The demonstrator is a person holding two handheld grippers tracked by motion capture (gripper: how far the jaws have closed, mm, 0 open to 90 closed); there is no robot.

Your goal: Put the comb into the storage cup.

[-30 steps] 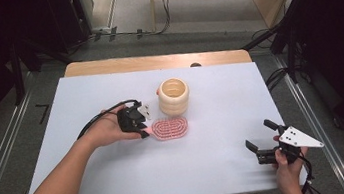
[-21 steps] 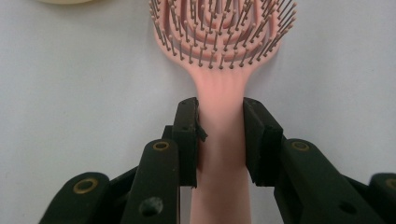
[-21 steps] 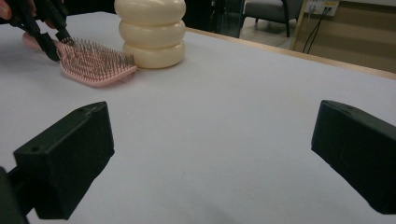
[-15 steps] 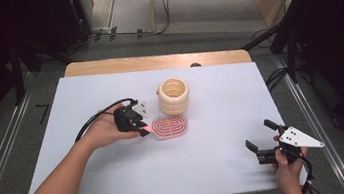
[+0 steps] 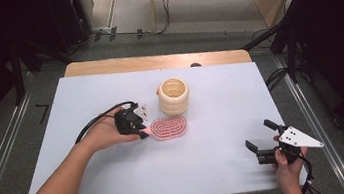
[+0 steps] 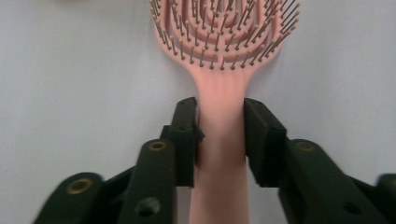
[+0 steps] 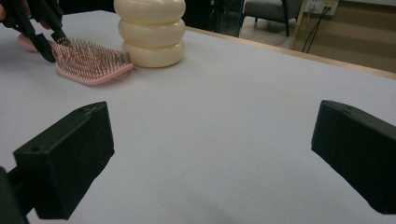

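- High view: the left gripper (image 5: 138, 125) lies low on the white surface (image 5: 96, 187) near its middle, at the handle end of a pink hairbrush (image 5: 169, 127). The brush lies flat, bristles up, just in front of a cream ribbed cup (image 5: 174, 95) that stands upright toward the far edge. Whether brush and cup touch cannot be told from here. The right gripper (image 5: 261, 140) hovers near the front right corner, well apart from both things.
- Left gripper view: the left gripper (image 6: 220, 140) has its jaws on either side of the hairbrush (image 6: 219, 42) handle, close to where it widens into the head. The left jaw presses against the handle; the right one sits at its edge or a hair off it, so the grip looks nearly or just closed. The brush rests on the surface (image 6: 70, 84), not lifted.
- Right gripper view: the right gripper (image 7: 212, 163) stands wide open with nothing between its jaws. Farther off, the hairbrush (image 7: 91, 63) lies beside the ribbed cup (image 7: 150, 30), with the left gripper (image 7: 44, 35) at the brush's handle end.
- Progress, as a judgement: the reach to the brush is done and the grasp is being made. Lifting it, and probably standing it in the cup, is left.
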